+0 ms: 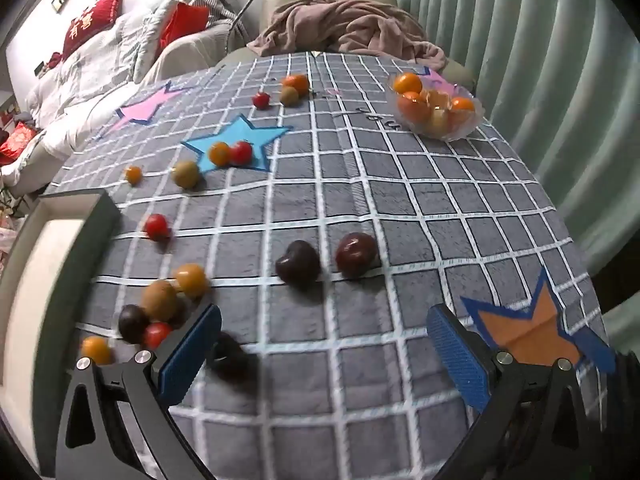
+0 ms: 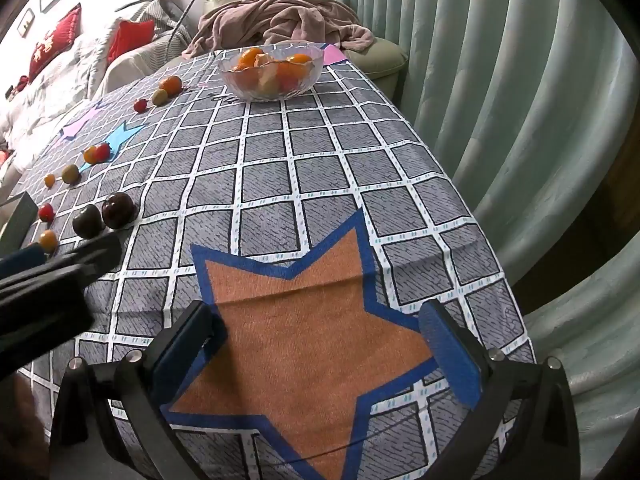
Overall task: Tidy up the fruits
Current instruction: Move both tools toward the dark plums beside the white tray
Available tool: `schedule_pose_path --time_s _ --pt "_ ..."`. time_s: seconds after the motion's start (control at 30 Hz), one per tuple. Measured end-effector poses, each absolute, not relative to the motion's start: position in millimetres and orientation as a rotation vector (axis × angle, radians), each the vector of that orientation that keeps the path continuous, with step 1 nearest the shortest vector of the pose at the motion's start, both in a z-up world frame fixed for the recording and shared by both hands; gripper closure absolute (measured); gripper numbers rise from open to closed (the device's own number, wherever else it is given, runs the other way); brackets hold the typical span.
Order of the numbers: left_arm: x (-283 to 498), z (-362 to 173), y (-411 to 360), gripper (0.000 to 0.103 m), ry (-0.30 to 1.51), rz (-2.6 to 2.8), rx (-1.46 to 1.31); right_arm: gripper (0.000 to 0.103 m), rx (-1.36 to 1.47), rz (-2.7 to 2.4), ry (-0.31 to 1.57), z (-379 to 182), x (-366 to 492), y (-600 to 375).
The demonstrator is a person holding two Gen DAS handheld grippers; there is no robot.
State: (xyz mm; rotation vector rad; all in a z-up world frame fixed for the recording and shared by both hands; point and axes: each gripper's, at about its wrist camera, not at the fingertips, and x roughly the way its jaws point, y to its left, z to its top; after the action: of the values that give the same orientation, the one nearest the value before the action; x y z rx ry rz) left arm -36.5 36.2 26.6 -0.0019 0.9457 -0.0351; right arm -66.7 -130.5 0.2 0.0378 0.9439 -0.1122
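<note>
Loose fruit lies scattered over the grey checked tablecloth (image 1: 360, 184). Two dark plums (image 1: 298, 266) (image 1: 356, 254) sit mid-table; the same plums (image 2: 118, 210) show at the left of the right wrist view. A cluster of a kiwi (image 1: 160, 300), an orange kumquat (image 1: 192, 280), a red tomato (image 1: 157, 334) and dark fruit lies by my left gripper (image 1: 324, 354), which is open and empty. A glass bowl (image 1: 474, 120) (image 2: 308, 76) with oranges stands at the far side. My right gripper (image 2: 320, 348) hangs open over the orange star (image 2: 304, 320), with nothing between its fingers.
A shallow tray (image 1: 100, 216) with a dark rim lies at the left table edge. More small fruits dot the blue star (image 1: 240, 140) and the far side. An armchair with a pink blanket (image 1: 344, 28) stands behind the table, curtains to the right, a sofa to the left.
</note>
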Motion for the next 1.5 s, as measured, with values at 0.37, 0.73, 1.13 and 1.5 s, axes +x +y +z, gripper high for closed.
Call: schedule_pose_path --time_s 0.37,0.73,1.13,1.5 --pt "-71 39 93 0.000 0.957 0.000 -0.008 0.000 0.061 -0.041 0.950 14 -82 -112" --pt "-95 26 136 0.000 0.976 0.071 -0.003 0.000 0.030 0.063 0.943 28 -92 -76" --pt "-101 15 159 0.000 1.005 0.097 -0.022 0.000 0.010 0.102 0.940 33 -94 -57" --pt "-102 16 163 0.000 1.009 0.101 -0.032 0.000 0.018 0.107 0.946 33 -98 -56"
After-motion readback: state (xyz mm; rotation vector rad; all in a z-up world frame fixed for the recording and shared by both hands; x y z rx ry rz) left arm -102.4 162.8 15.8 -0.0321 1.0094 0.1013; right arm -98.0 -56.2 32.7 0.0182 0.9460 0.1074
